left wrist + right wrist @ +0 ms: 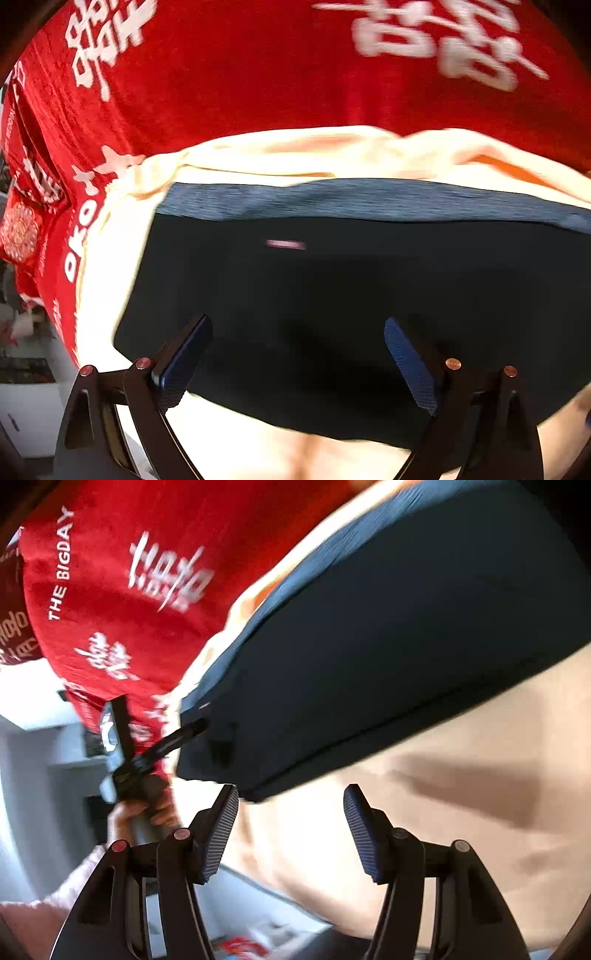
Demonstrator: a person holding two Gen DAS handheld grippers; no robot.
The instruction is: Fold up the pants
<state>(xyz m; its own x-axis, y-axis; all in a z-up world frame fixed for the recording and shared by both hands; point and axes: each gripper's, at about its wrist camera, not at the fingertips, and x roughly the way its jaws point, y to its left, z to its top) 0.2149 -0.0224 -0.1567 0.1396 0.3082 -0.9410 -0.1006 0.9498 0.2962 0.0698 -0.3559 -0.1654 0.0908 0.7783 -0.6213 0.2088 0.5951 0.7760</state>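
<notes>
Pants: dark navy pants (332, 314) lie flat as a compact folded block on a cream cloth (110, 295), which itself lies over a red cloth printed with white lettering (240, 74). A lighter blue-grey waistband strip (369, 199) runs along the far edge in the left wrist view.

Left hand-held gripper: the left hand-held gripper (299, 362) hangs over the near part of the pants, pointing steeply down, its jaws spread wide with nothing between them. Whether the tips touch the fabric I cannot tell.

Right hand-held gripper: the right hand-held gripper (291, 830) sits off the near corner of the pants (388, 646), over bare cream cloth (443, 830). Its jaws stand apart and grip nothing.

Other tool in the right wrist view: the left hand-held gripper's dark body (159, 753) shows at the far end of the folded block, held in a person's hand (147, 816).

Step in hand: by the neat rectangular outline, the fold looks largely made. Both tools appear to be free of the cloth and repositioning, either for one more fold or to finish.

Next move calls for: if another fold is wanted, each tool needs to drop to an edge or corner of the block, pinch all the layers together, and lift both ends evenly so the stack does not slide apart.

Uncertainty: both views are motion-blurred, so fine creases and the number of layers cannot be read.
</notes>
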